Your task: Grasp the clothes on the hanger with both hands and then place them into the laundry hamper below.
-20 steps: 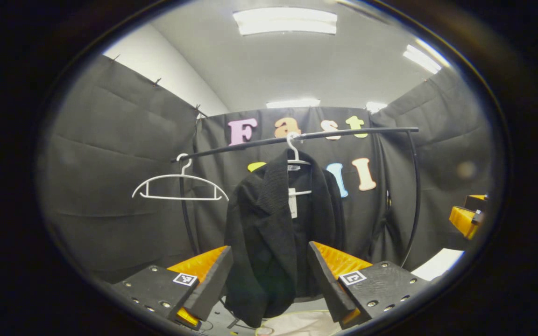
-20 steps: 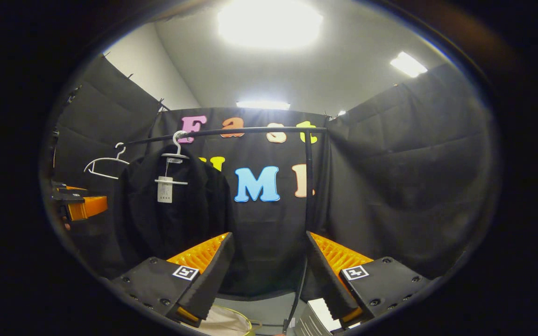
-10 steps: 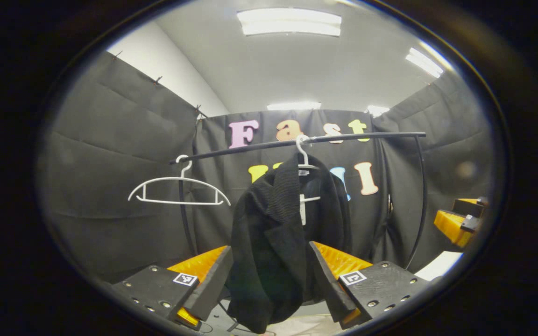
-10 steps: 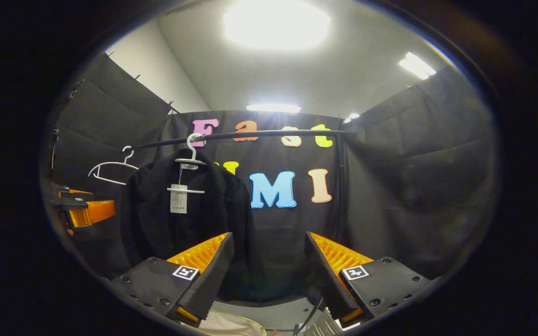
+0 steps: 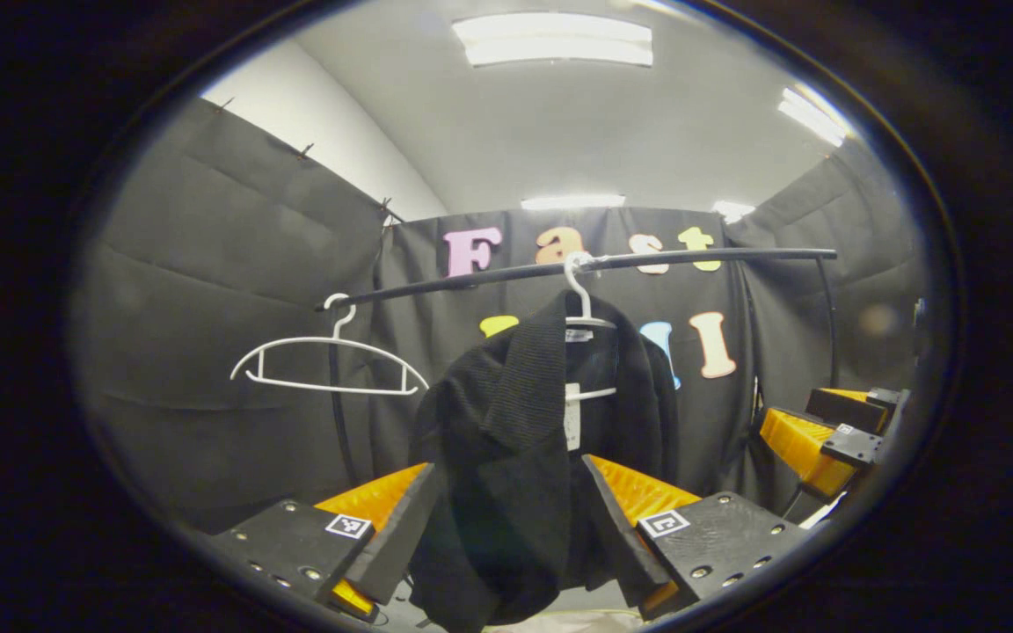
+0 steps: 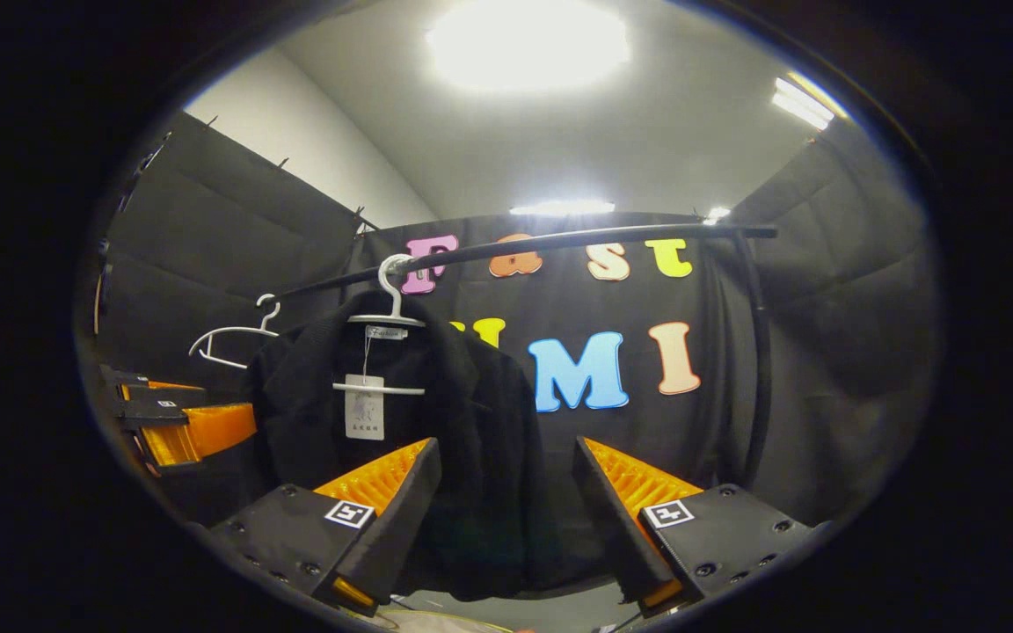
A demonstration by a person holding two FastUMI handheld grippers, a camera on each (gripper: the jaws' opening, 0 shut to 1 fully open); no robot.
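jacket (image 5: 506, 440) hangs on rail (image 5: 577, 266) — both jaws apart.

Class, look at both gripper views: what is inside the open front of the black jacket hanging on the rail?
Inside the black jacket show a white plastic hanger and a white paper tag. The hanger's shoulder ends are covered by the cloth.

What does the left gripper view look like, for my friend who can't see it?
A black jacket hangs on a white hanger from a black rail, right ahead of the open left gripper. An empty white hanger hangs further left, and the right gripper shows at the right edge.
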